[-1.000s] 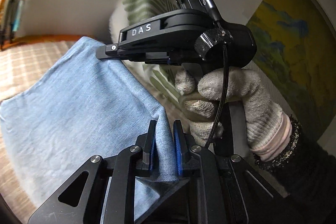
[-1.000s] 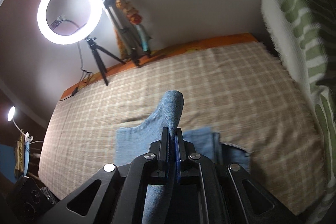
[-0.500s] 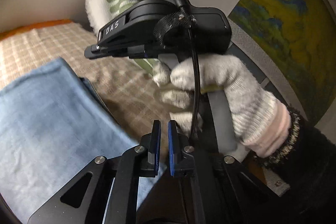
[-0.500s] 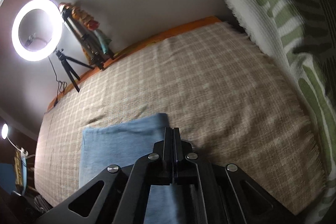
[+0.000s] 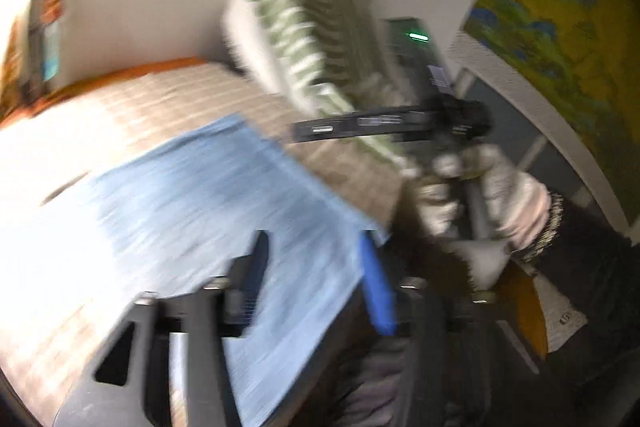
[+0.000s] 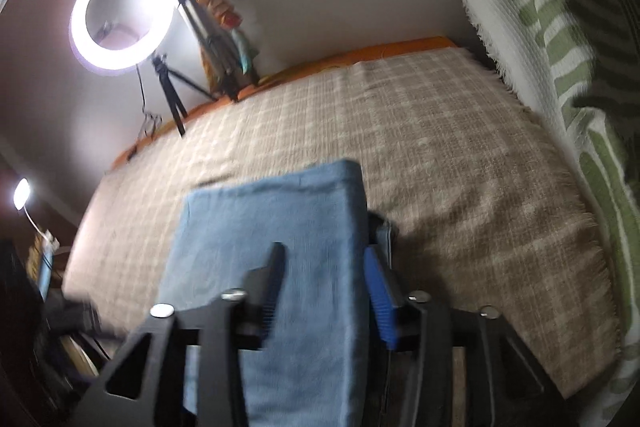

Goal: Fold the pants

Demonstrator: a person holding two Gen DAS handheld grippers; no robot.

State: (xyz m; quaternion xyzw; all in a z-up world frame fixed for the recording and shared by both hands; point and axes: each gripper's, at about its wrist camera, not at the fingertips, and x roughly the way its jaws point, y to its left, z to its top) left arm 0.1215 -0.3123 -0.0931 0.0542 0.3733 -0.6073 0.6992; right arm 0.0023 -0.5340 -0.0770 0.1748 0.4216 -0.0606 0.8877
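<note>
The blue denim pants (image 6: 280,239) lie folded flat on the plaid bedspread (image 6: 440,155); in the left wrist view the pants (image 5: 208,195) look blurred. My left gripper (image 5: 316,267) is open, its fingers apart above the near edge of the pants and holding nothing. My right gripper (image 6: 324,275) is open too, jaws spread over the folded cloth. The right gripper's body and the gloved hand (image 5: 488,187) that holds it show at the right of the left wrist view.
A green-striped pillow (image 6: 560,27) stands along the right side of the bed. A lit ring light (image 6: 120,19) and tripods (image 6: 208,43) stand at the far edge by the wall. A yellow and blue picture (image 5: 560,7) hangs at the right.
Both grippers have let go of the pants and opened. The lifted fold now lies flat on the bed. Both views are blurred by motion as the grippers draw back.
</note>
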